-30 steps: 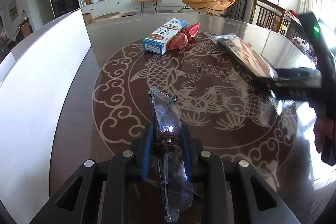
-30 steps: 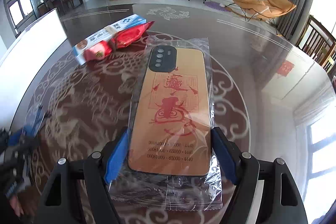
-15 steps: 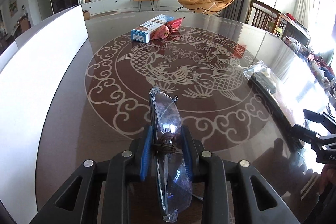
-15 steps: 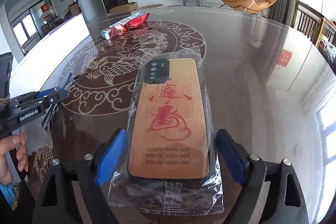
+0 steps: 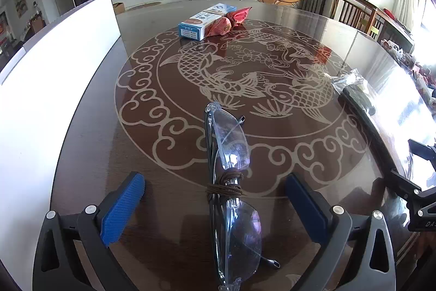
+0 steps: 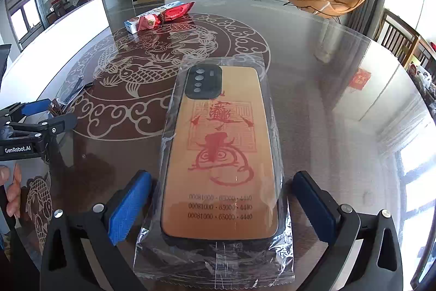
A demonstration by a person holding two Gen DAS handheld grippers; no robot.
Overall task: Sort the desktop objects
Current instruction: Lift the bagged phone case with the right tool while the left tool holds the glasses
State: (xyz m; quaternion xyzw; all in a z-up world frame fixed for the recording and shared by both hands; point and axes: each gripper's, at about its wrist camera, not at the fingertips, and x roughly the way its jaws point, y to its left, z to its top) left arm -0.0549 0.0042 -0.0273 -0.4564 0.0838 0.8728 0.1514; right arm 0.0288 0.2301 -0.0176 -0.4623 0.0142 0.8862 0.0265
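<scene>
Left wrist view showed our left gripper [image 5: 215,206] opening, its pads clear of the folded glasses [image 5: 231,182] lying on the table [image 5: 90,127]; we judged them light, fragile, best taken at the cord-wrapped bridge. Only the right wrist view showed the stiff, slippery wrapped phone case [image 6: 220,154] flat between the opening right gripper [image 6: 220,209].

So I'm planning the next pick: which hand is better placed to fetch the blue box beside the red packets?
Left, probably. From the left tongs the blue box lies almost straight ahead; from the right tongs it sits far off left. Both are opening.
</scene>
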